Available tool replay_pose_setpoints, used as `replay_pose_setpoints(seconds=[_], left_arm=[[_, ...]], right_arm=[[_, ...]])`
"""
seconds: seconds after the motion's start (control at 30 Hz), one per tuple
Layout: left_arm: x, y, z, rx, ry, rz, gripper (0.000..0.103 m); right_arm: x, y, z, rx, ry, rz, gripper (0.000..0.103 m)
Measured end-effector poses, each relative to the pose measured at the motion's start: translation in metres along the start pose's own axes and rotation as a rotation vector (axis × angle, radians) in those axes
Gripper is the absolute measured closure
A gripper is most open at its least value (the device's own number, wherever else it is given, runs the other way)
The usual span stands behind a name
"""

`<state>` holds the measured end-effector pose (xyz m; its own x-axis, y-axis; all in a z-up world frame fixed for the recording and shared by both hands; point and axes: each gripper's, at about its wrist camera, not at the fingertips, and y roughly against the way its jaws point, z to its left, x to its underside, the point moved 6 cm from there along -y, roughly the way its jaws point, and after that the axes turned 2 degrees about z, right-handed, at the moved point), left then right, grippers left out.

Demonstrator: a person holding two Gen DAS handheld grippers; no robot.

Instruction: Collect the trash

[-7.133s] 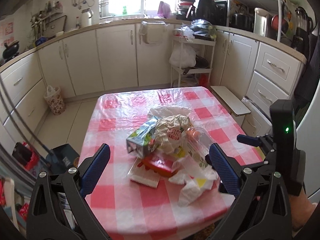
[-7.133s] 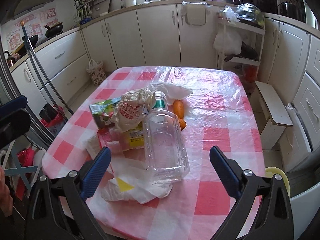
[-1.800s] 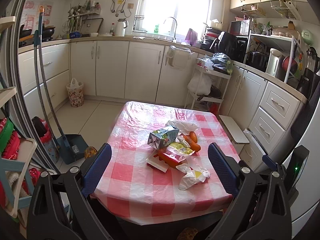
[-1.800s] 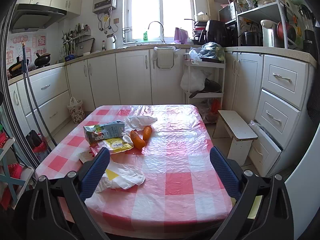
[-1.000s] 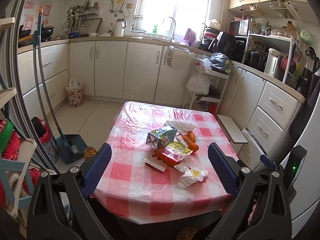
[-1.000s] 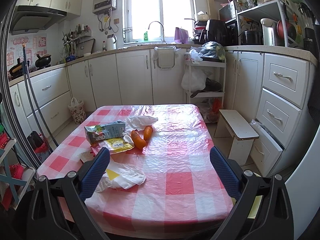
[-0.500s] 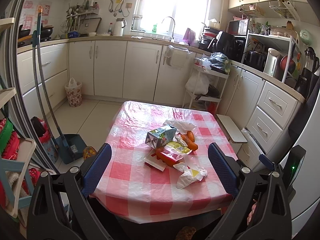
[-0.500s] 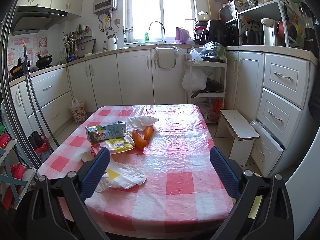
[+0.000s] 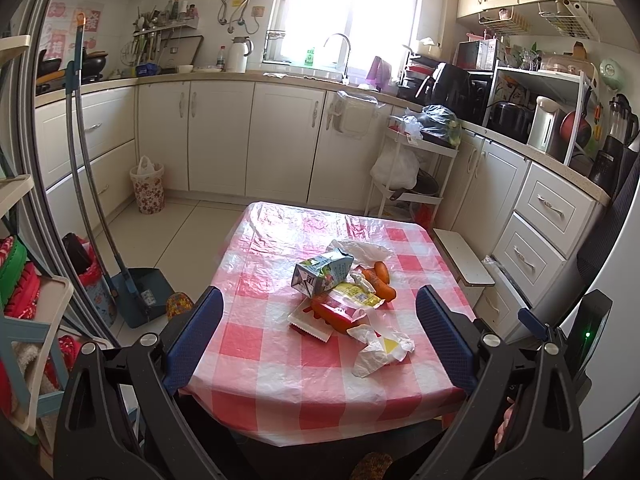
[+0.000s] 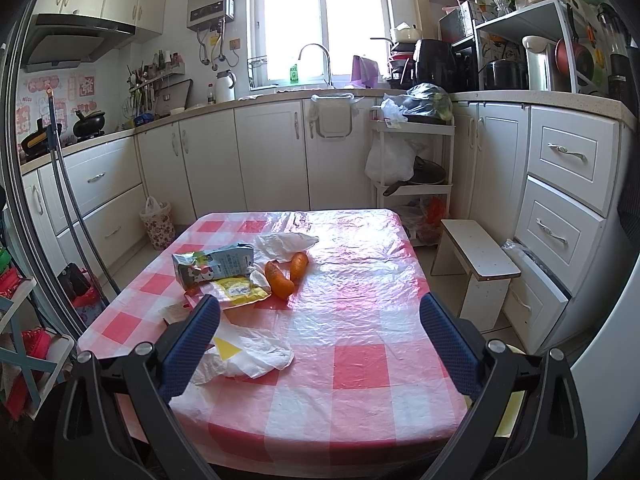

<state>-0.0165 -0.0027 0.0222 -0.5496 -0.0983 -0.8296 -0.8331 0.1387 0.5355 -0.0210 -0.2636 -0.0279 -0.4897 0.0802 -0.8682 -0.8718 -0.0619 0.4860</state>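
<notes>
Still well back from the table point(image 9: 280, 412), the left gripper point(image 9: 318, 334) and the right gripper point(image 10: 318, 346) both stood wide apart and held nothing. The trash lay in one heap on the checked cloth: a milk carton point(image 10: 214, 266), a yellow wrapper point(image 10: 240, 292), a red packet point(image 9: 334, 314), and a crumpled white paper point(image 10: 248, 354) nearest the edge. All looked light. The paper seemed soft and would crush, so a pinch at its raised fold should do; the carton seemed stiffer, best taken across its narrow sides.
</notes>
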Motion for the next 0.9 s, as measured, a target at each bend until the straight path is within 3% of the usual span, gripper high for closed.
replay_pose_setpoints(seconds=[0.9], left_arm=[[0.0001,0.0003,-0.0001,0.001,-0.001,-0.001,0.010]], right_arm=[[-0.0005,-0.0014,0.0042,-0.002,-0.001,-0.001,0.007]])
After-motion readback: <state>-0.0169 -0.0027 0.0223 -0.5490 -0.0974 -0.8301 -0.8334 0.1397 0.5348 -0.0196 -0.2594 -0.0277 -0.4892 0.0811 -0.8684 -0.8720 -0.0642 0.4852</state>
